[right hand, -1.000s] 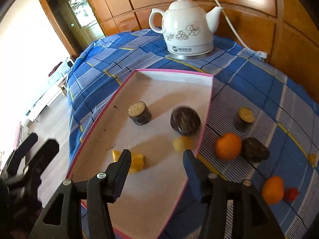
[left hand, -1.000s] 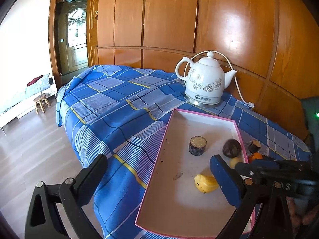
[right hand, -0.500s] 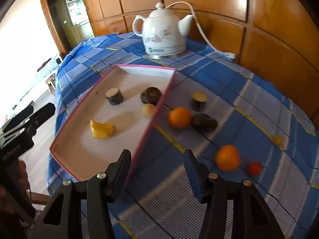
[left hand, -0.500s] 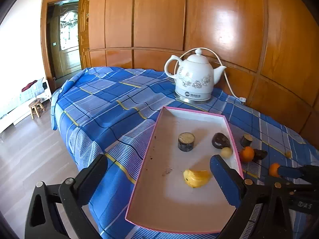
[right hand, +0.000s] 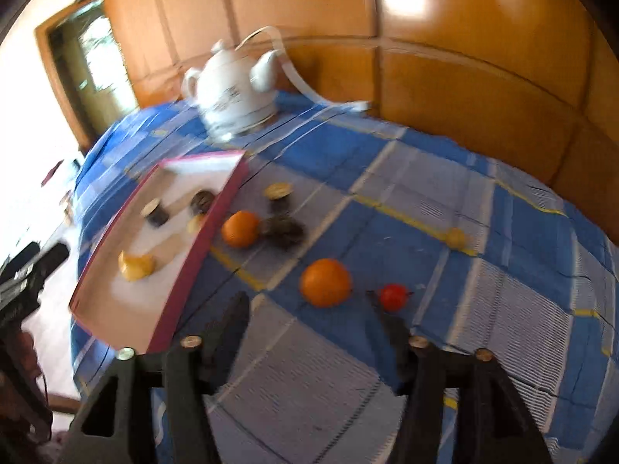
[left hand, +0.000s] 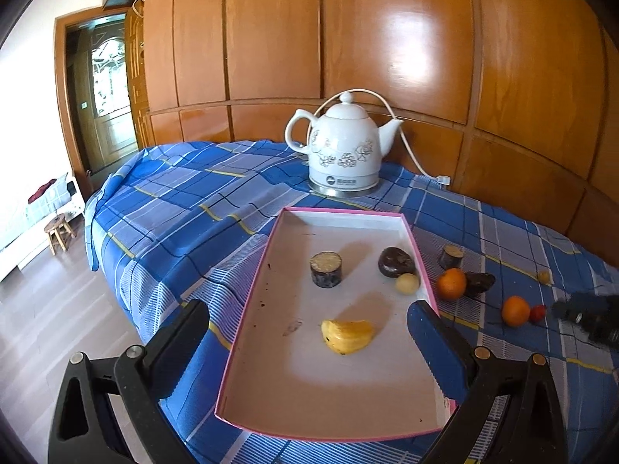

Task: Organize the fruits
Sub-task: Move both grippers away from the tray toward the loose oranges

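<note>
The shallow white cardboard tray with a pink rim [left hand: 247, 301] lies flat on the bench covered with a blue checked cloth [left hand: 174, 208], probably because it is the place where the fruits must be collected; its low walls keep round pieces from rolling off. Four pieces are already inside it: a yellow curved banana-like piece [left hand: 348, 335] near the middle, a short dark cylinder with a pale rough top [left hand: 326, 268] farther in, a dark wrinkled round fruit [left hand: 395, 261] by the right wall, and a small smooth pale yellow ball [left hand: 407, 283] just beside it. The other pieces are on the cloth to the right of the tray: an orange matte ball [right hand: 240, 229] touching a dark lumpy fruit [right hand: 282, 230], a second cut dark cylinder [right hand: 277, 193] behind them, a larger orange ball [right hand: 326, 282], a small glossy red fruit [right hand: 394, 297] just beside it, and a tiny yellow piece [right hand: 456, 237] well apart on the far right. The right tool [right hand: 309, 309] is released and empty; its jaws have just been opening, and it points at the larger orange ball, so I judge that this is the next fruit to take. The left tool [left hand: 307, 326] hangs wide open and empty over the near part of the tray. A white glazed ceramic kettle with flower prints [left hand: 342, 150] stands on its metal base behind the tray, near the shiny wooden wall panels [left hand: 387, 38].
</note>
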Motion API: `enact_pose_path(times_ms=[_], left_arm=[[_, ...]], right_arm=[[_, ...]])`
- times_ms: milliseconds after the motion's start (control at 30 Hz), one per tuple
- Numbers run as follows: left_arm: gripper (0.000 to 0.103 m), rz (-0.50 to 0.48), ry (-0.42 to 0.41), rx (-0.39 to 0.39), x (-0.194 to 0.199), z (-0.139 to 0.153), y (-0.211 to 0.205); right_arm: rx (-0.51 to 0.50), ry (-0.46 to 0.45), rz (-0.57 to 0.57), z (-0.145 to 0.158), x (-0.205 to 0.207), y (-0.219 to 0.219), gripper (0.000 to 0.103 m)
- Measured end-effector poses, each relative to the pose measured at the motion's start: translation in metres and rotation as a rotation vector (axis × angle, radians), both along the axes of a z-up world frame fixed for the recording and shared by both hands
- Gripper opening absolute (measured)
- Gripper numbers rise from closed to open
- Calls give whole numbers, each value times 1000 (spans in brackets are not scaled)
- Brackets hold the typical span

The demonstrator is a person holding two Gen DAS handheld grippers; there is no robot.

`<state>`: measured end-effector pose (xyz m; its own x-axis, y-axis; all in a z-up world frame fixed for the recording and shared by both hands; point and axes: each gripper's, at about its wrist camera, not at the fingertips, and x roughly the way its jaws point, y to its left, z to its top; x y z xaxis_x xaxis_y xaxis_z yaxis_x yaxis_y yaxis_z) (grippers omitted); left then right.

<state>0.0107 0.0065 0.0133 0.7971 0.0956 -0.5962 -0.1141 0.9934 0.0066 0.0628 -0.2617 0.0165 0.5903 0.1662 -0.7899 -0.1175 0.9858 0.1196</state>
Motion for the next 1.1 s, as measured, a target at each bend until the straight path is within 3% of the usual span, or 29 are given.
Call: enact_pose_path(times_ms=[200, 400, 500, 700, 1100], left_arm=[[103, -36, -8, 18, -2, 2, -12], [103, -94, -4, 37, -4, 3, -27], [103, -116, 3, 46, -5, 3, -34], [103, -141, 17, 71, -5, 1, -47], [103, -179, 52, 100, 2, -5, -68]], right_arm=[[32, -80, -64, 23, -4, -42, 65], [72, -32, -61, 17, 4, -71, 65], [29, -3, -100, 4, 8, -85, 65], [75, 76, -191, -21, 13, -116, 63], [115, 36, -223, -14, 12, -122, 63]])
